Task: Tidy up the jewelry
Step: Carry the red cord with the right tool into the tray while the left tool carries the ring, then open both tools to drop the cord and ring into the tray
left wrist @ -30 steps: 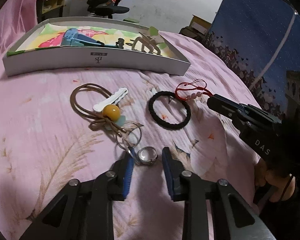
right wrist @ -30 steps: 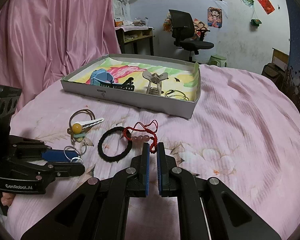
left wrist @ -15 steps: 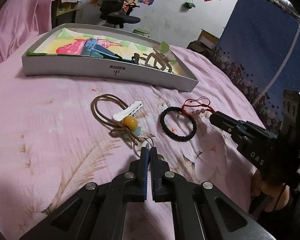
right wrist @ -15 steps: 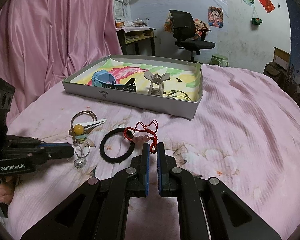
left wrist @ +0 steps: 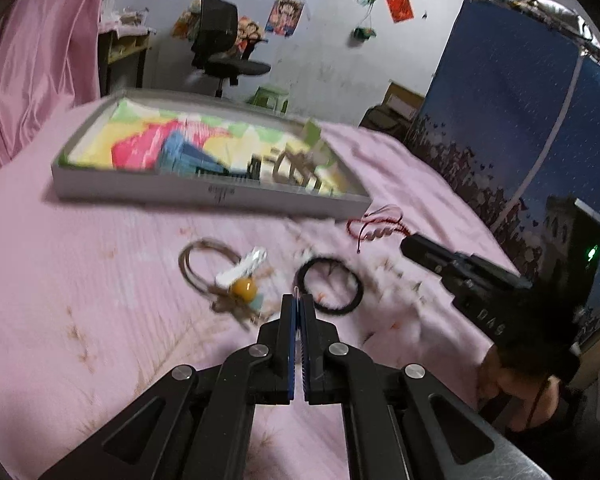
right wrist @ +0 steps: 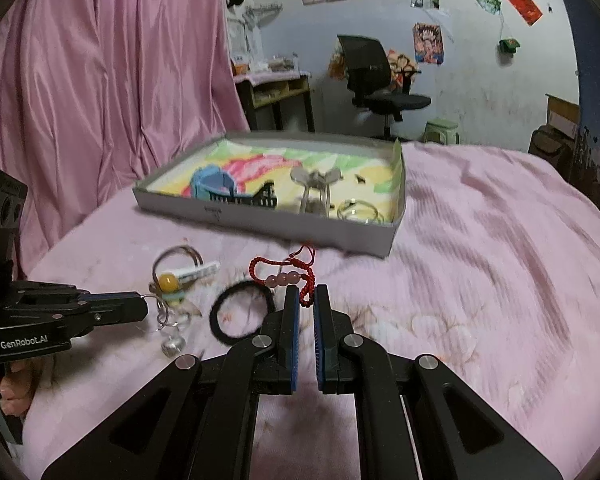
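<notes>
My left gripper (left wrist: 299,300) is shut on a thin silver ring chain, lifted off the pink bedspread. In the right wrist view the chain (right wrist: 169,324) dangles from the left gripper (right wrist: 142,307) with a ring at its lower end. My right gripper (right wrist: 307,295) is shut on the red cord bracelet (right wrist: 285,276) with pink beads, which also shows in the left wrist view (left wrist: 376,229). A black hair tie (left wrist: 327,286), a brown cord with a yellow bead (left wrist: 244,289) and a white clip (left wrist: 242,269) lie on the bed. The grey box (right wrist: 392,236) holds several hair clips.
A pink curtain (right wrist: 100,92) hangs at the left. A desk and a black office chair (right wrist: 376,80) stand beyond the bed. A blue starry panel (left wrist: 512,112) stands at the right side.
My left gripper closed on the silver ring chain and has lifted it up and away from the bed. My right gripper rose slightly with the red bracelet.
</notes>
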Motion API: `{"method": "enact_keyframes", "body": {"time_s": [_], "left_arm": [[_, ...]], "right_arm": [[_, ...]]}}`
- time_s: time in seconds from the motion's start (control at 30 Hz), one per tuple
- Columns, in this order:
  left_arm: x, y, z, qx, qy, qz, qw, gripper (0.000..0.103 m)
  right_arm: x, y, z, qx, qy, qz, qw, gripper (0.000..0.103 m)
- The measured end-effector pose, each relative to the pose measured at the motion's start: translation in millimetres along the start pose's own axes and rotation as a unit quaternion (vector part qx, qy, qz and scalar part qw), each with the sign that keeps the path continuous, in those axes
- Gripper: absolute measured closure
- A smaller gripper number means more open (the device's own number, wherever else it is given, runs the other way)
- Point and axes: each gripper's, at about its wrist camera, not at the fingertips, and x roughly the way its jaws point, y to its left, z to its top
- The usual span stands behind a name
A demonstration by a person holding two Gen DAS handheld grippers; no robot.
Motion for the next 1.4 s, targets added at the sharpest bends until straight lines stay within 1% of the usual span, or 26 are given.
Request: {"method": "enact_keyframes", "body": {"time_s": [0.13,0.3,0.43,0.57,0.67,0.73,0.93,1.0,1.2,1.33,1.4], "left_arm": [[-9.7,-2.2,18.8,-0.005,-0.024,-0.012,0.9996,0.1],[-11.9,-6.3,45.1,-0.001,-0.055,-0.007,0.9985,0.1],[0.9,-4.3,73.8,-0.011,-0.076,0.011,0.997,0.1],[19.3,0.4,94.8,-0.023,-0.083,0.037,0.9956,0.1],[36.3,6.5,106.0,-0.032,-0.076,0.058,0.9949,0.1],[48.1,12.8,110.0,-0.043,-0.068,0.073,0.994,0.1],[77.7,30.7,106.2,-0.066,-0.035,0.088,0.9934,0.1],[84.3,34.1,102.0,-0.07,-0.026,0.089,0.9933,0.1],[95.8,41.7,90.0,-0.087,-0.003,0.087,0.9924,0.1],[93.0,46.0,86.3,-0.098,-0.01,0.071,0.9925,0.1],[90.6,45.7,84.8,-0.096,-0.012,0.07,0.9928,0.099]], "right_arm": [[-6.5,0.7,5.9,-0.001,-0.03,0.004,1.0,0.097],[-10.6,2.0,20.4,-0.004,-0.078,0.006,0.997,0.097],[-4.6,-0.1,35.0,0.003,-0.099,0.002,0.995,0.097],[9.1,-5.4,52.2,0.014,-0.11,-0.008,0.994,0.097],[23.1,-8.1,59.6,0.02,-0.103,-0.015,0.994,0.097],[35.0,-10.5,62.8,0.027,-0.089,-0.016,0.996,0.097],[62.1,-15.9,61.4,0.04,-0.034,-0.014,0.999,0.097],[70.1,-19.2,58.0,0.048,-0.016,-0.013,0.999,0.097],[87.0,-29.1,48.7,0.074,0.015,-0.006,0.997,0.097],[89.8,-31.5,46.4,0.078,0.018,-0.006,0.997,0.096],[90.7,-31.4,46.6,0.077,0.02,-0.006,0.997,0.096]]}}
